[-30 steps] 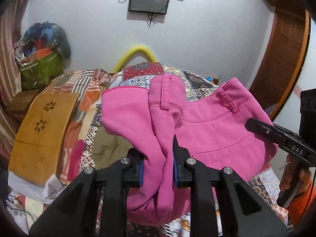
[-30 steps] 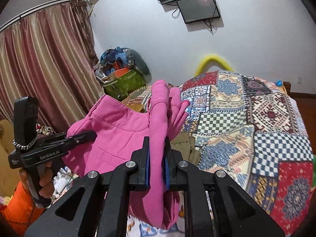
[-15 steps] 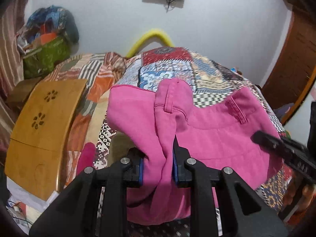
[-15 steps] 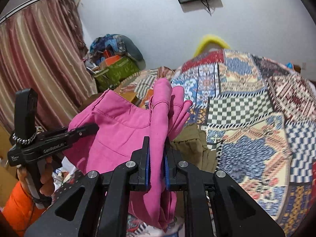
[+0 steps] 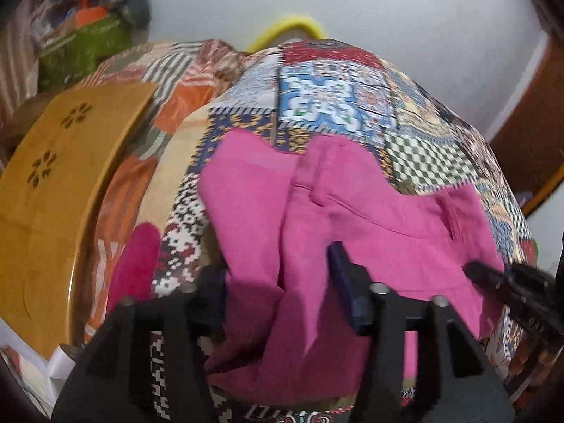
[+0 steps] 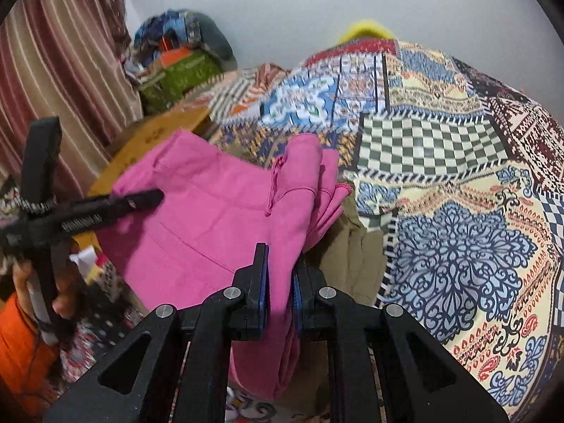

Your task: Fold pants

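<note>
Matte black left gripper [image 5: 282, 292] with blue-edged pads and silver screws; the black right gripper [image 6: 280, 282] matches. Orange sleeve [image 6: 21, 345] at the near left; white lettering on the gripper's arm.

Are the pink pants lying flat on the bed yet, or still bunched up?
Still bunched: the pink pants drape in folds above the patchwork bedspread, pinched by the right gripper; the left gripper has just been opening around them.

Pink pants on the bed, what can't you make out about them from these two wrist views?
- Legs and hems: in both views the pink pants run down behind each camera's own gripper and off the bottom edge.
- Left gripper, left wrist view: jaws just opened, cloth between them; motion blur hides whether a pad touches it.
- Olive cloth, right wrist view: mostly covered by the pants, so what it is stays unclear.
- Right gripper is clamped on a fold.
</note>
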`<state>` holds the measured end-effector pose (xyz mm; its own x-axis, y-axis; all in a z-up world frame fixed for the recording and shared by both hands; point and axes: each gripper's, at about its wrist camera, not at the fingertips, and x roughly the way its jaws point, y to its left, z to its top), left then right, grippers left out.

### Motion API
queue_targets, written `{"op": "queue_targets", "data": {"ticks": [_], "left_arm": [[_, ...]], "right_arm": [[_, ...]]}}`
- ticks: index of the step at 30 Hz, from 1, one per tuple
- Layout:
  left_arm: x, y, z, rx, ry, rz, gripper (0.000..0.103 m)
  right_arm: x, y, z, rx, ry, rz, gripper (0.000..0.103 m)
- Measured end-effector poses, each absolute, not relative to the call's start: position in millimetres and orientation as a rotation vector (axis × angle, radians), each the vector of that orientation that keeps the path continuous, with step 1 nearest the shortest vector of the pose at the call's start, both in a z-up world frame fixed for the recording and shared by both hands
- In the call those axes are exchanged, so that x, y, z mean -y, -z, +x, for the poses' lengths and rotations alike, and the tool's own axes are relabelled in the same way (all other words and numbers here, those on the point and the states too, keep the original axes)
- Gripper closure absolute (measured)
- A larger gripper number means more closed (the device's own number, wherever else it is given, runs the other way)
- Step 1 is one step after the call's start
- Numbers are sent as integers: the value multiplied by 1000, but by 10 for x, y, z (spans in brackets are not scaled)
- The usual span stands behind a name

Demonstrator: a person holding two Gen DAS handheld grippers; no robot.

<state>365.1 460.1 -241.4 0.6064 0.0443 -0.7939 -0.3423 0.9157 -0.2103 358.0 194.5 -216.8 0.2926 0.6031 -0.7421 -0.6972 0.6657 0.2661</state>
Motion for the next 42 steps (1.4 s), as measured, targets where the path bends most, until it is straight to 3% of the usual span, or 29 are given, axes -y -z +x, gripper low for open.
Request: {"op": "queue_targets", "data": {"ticks": [6,14,28,42], "left_arm": [[-4599,2438,3606,-906,-283,-356,33],[-4577,2146,3470,-904,-304,-356,33],[-3546,878,2723,-726,-305,-192,33],[-2240,-573,1106,-363,-264,-121,29]], "right_arm": [[-1935,2237,3613,-967,-849,-158,81],[-1749,1941,3560,-905,-809,-173,61],[-994,547,2797,-627,-887,-78,61],[-74,-410,1563,-347,-940,17,60]]}}
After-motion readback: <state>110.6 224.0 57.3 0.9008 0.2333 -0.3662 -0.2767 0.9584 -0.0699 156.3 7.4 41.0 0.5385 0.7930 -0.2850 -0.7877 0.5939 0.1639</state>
